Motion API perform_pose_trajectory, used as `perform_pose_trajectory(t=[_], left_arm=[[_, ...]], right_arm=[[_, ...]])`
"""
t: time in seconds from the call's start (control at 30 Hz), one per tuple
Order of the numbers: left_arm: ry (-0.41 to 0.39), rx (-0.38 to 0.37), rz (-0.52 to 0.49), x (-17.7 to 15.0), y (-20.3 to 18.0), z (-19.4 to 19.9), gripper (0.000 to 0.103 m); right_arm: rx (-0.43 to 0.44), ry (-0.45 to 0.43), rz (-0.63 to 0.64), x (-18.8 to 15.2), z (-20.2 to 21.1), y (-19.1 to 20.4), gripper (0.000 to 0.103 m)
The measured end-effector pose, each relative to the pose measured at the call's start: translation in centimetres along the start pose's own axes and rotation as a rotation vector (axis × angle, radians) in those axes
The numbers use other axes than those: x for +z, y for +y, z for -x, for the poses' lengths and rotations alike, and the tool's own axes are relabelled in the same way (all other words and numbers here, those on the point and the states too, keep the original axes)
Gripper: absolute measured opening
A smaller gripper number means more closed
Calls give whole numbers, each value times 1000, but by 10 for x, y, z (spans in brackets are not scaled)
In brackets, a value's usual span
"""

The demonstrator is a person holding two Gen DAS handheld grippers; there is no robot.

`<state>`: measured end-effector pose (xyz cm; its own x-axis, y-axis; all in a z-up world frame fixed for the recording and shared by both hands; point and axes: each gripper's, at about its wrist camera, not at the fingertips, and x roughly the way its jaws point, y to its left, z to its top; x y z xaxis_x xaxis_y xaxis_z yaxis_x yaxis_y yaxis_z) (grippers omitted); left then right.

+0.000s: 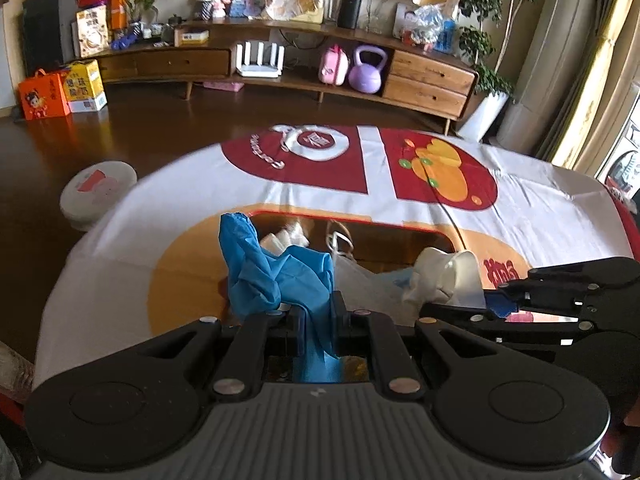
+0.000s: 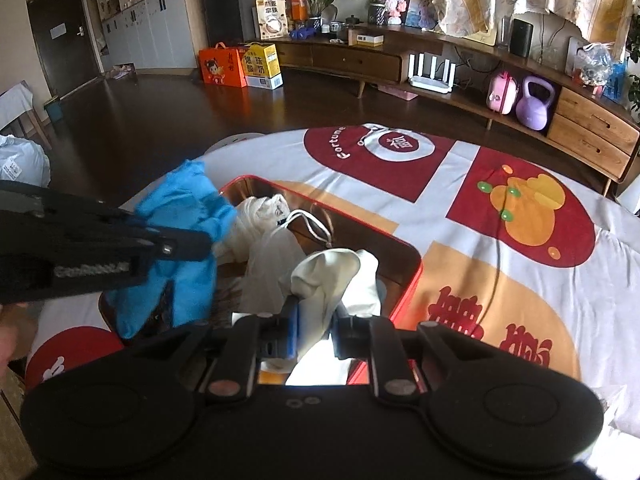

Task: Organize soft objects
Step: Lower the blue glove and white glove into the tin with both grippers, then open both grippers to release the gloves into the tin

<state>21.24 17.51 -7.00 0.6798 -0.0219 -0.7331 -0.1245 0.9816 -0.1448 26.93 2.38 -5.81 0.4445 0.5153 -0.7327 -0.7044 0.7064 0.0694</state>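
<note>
At the bottom centre of the left wrist view, the left gripper [image 1: 316, 316] is clenched on a blue glove [image 1: 276, 268], whose crumpled bulk rises just above the fingers while a tail hangs down between them. In the right wrist view, the right gripper [image 2: 316, 332] is likewise clamped on a white glove [image 2: 336, 280] at lower centre, the cloth puffing up above the fingers. Both gloves are held over a red-rimmed tray [image 2: 404, 292] that sits on a table under a red, orange and white cloth [image 2: 520, 280]. In the tray, just beyond the gloves, lie a clear bag [image 2: 272, 264], a white cord loop [image 2: 308, 220] and a pale bundle [image 2: 260, 212]. At the left of the right wrist view the left gripper reaches in from the frame edge with the blue glove draped around its tip. Beyond the table, the upper part of both views shows a dark floor, a long wooden cabinet [image 1: 428, 76] with a purple kettlebell [image 1: 366, 70], and an orange box [image 1: 44, 96] at upper left.
</note>
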Motion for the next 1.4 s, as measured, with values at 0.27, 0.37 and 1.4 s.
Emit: perform_pose_trajectory(t=[0.27, 0.37, 1.4], left_arm=[[62, 1, 2, -9, 0, -21, 11], [78, -1, 12, -13, 4, -24, 11], [6, 18, 0, -15, -7, 35, 65]], right_arm=[[-8, 29, 1, -4, -10, 2, 20], [-12, 32, 7, -4, -9, 3, 21], [-15, -105, -20, -15, 87, -6, 67]])
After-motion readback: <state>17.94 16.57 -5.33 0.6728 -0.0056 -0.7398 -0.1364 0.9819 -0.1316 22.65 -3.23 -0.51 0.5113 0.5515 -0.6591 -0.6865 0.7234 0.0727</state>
